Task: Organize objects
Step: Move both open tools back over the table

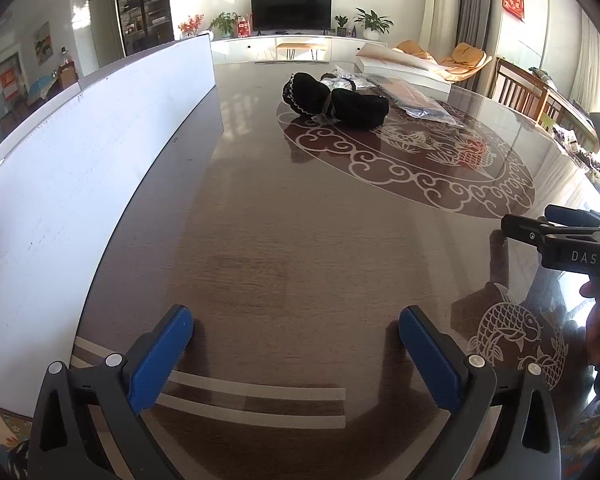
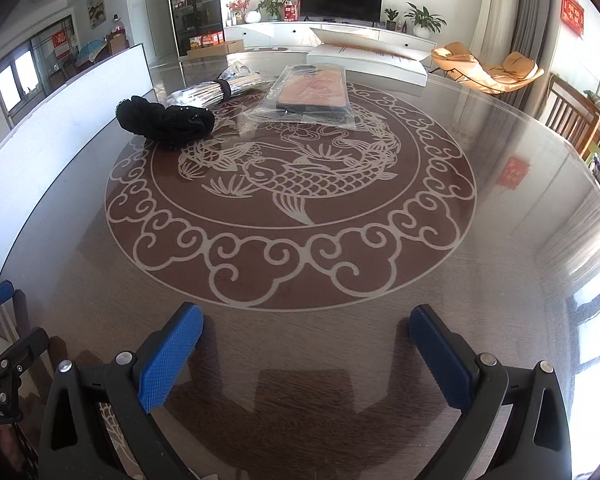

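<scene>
Fabric first: the black cloth bundle (image 2: 165, 125) sits in the upper left of the right wrist view, on the rim of the worktop's (image 2: 500, 264) fish medallion, and it looks soft, light and squashy, so a pinch across its bunched middle should hold. Just behind it, touching or nearly so, lies a silvery wrapped bundle (image 2: 208, 92) cinched by a dark band; the crinkly film is likely slippery, and the banded waist seems the safest place to grip. To the right of these, upper centre of the frame, a flat packet in clear plastic (image 2: 310, 96) rests on the medallion; it looks stiff and thin, hard to lift off glossy glass except by a loose edge of the bag. A white board (image 2: 80, 100) stands along the left edge.

Both tools hover low over the near end of the worktop, well apart from all three items. The right claw (image 2: 306, 356) is spread wide with nothing between its blue pads, aimed at the medallion. The left claw (image 1: 296, 356) is likewise released and empty, pointing down the worktop's left side.
</scene>
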`<state>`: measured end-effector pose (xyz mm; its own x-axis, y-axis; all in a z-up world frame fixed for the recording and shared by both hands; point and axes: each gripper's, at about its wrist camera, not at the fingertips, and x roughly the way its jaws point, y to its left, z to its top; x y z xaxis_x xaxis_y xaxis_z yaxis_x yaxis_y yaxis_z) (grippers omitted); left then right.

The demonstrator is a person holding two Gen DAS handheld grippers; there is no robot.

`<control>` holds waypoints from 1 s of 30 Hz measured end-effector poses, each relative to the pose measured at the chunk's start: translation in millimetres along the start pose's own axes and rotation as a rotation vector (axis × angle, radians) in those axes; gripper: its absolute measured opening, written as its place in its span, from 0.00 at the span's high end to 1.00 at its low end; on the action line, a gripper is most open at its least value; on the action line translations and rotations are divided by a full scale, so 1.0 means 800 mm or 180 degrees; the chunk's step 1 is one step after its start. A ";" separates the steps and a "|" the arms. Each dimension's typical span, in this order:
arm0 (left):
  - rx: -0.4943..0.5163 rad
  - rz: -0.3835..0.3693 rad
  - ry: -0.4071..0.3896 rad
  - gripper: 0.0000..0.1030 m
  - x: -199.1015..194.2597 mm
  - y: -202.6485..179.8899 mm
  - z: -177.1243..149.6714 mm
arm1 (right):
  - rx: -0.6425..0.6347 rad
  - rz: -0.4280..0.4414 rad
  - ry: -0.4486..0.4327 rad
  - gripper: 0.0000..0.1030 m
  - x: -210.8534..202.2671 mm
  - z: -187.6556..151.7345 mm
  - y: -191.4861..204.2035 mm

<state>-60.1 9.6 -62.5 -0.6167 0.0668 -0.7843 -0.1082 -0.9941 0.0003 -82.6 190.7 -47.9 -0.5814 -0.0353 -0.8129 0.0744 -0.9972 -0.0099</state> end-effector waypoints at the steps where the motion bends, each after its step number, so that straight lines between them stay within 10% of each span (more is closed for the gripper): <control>1: 0.0001 -0.0002 0.0001 0.00 0.000 0.000 0.000 | 0.0000 0.0000 0.0000 0.00 0.000 0.000 0.000; 30: -0.0019 0.0012 0.0005 0.00 -0.001 0.000 -0.001 | 0.0001 0.0000 0.0000 0.00 0.000 0.000 0.000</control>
<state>-58.8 9.5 -62.7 -0.6160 0.0630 -0.7852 -0.1013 -0.9949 -0.0003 -82.7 190.8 -48.1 -0.5814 -0.0352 -0.8128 0.0741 -0.9972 -0.0098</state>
